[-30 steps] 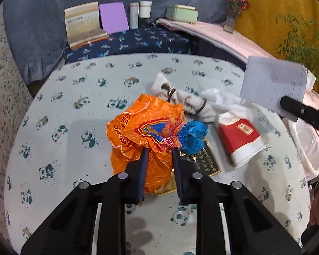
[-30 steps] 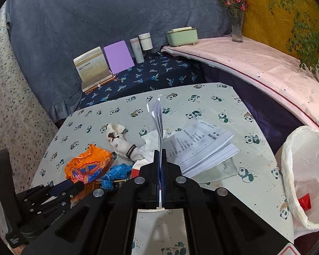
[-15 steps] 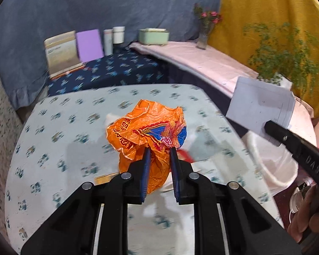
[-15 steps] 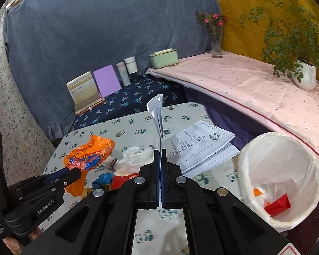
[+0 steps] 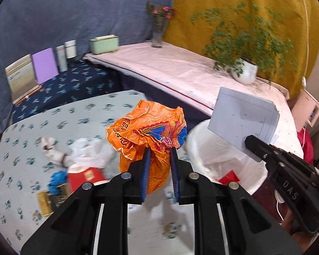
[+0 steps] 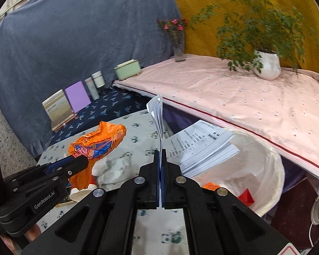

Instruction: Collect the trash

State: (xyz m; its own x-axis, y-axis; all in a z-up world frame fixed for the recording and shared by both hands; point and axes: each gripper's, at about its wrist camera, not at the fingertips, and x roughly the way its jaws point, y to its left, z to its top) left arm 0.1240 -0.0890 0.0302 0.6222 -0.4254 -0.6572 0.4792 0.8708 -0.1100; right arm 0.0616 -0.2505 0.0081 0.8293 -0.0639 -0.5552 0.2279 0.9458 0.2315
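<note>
My left gripper is shut on a crumpled orange plastic bag and holds it in the air above the panda-print table, left of the bin. It also shows in the right wrist view. My right gripper is shut on a stack of white printed papers, held above the rim of the white-lined trash bin. The papers and the bin also show in the left wrist view. Red and orange scraps lie in the bin.
On the table lie a red and white cup, a blue crumpled wrapper, white tissue, a stained white cloth and a gold and black packet. A pink-covered bench with a potted plant stands behind the bin.
My left gripper lifted the orange bag off the table and carried it right toward the bin. My right gripper moved the papers right, over the bin's rim.
</note>
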